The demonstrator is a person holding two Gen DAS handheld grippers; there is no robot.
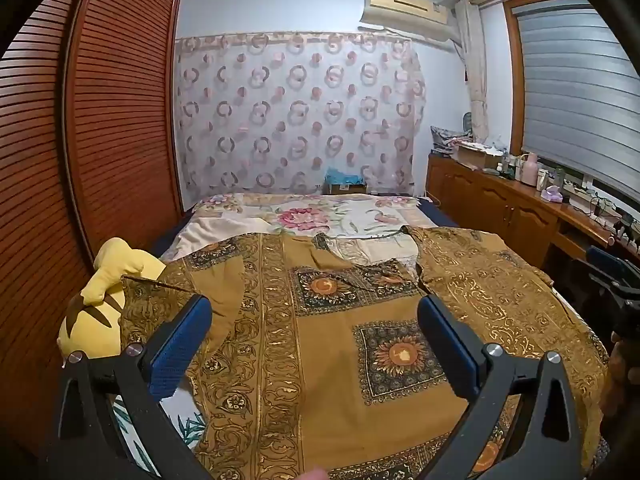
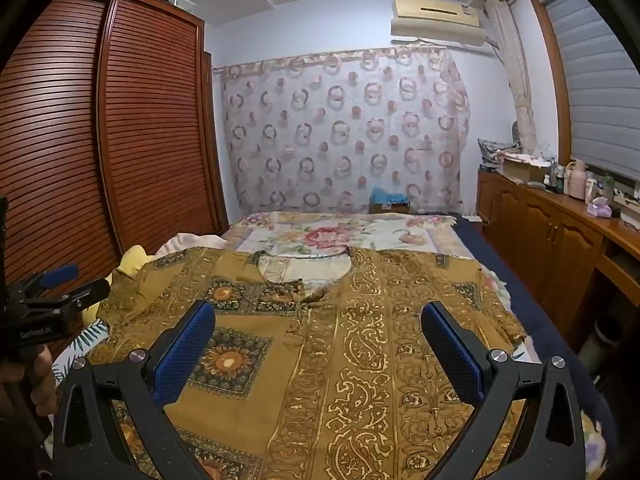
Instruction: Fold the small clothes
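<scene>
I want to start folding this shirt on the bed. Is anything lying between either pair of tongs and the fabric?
Nothing visible. The patterned shirt lies spread flat, and both the left tongs and right tongs hang open right above it. The yellow plush toy only borders the left sleeve.

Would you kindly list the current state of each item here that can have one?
Shirt: spread flat on the bed, unfolded, neckline at the far end.
Left gripper: open, above the shirt, holding nothing.
Right gripper: open, above the shirt, holding nothing.
Wardrobe doors: shut.
Window blind: lowered.
Yellow plush toy: lying beside the shirt's sleeve.
</scene>
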